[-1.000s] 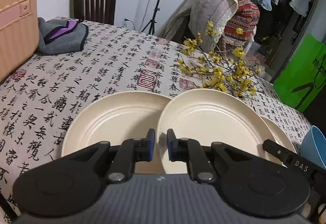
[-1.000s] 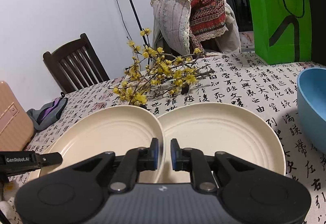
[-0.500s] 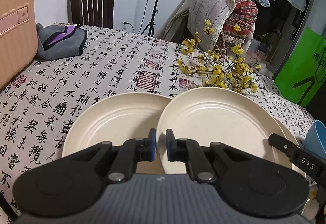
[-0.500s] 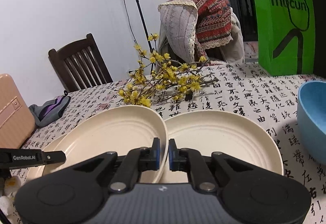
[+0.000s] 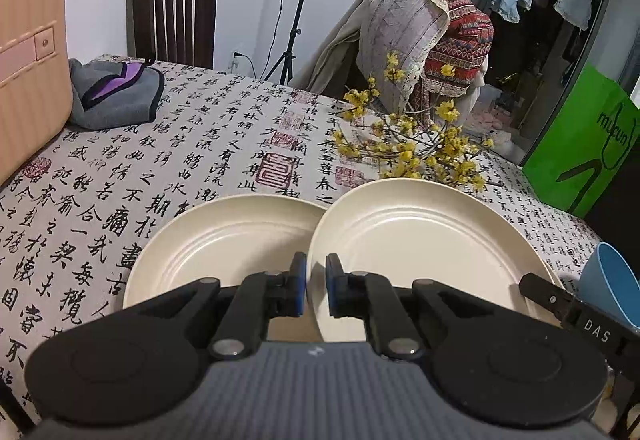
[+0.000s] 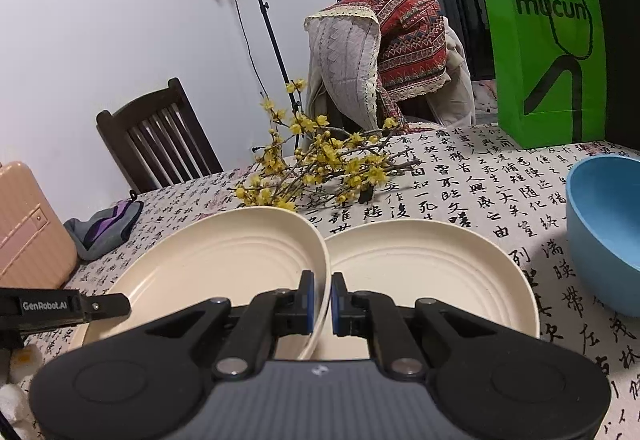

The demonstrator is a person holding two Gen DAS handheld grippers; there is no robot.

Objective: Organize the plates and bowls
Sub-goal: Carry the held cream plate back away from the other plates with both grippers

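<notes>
Three cream plates lie in a row along the near edge of the table (image 5: pixel 168 159), all round, smooth and matte, with shallow rings stepped into the well. You have both grippers on the middle plate (image 5: pixel 420 240). Your left gripper (image 5: pixel 316 286) is clamped on its near left rim, and your right gripper (image 6: pixel 321 304) is clamped on its near right rim, with the thin lip pinched between the blue pads. That plate sits tilted and raised. Its left edge overlaps the left plate (image 5: pixel 224 240), and its right edge hangs over the right plate (image 6: pixel 420 272), which lies flat on the cloth.

To your right, just beside the right plate, stands a deep blue bowl (image 6: pixel 608 224), smooth and thick-walled, cut off by the edge of the right wrist view.

A cloth printed with black calligraphy and red seals covers the table. Just behind the plates lies a spray of bare twigs (image 6: pixel 320 163) with small yellow blossoms, close to the far rim of the middle plate. At the far left stand a ribbed peach suitcase (image 5: pixel 28 59) and a soft grey and purple pouch (image 5: pixel 116 99). A glossy green paper bag (image 6: pixel 548 51) stands at the far right. Beyond the table are a dark slatted wooden chair (image 5: pixel 176 3), a lamp stand (image 6: pixel 260 11), and a chair draped with woven patterned cloths (image 6: pixel 380 51).
</notes>
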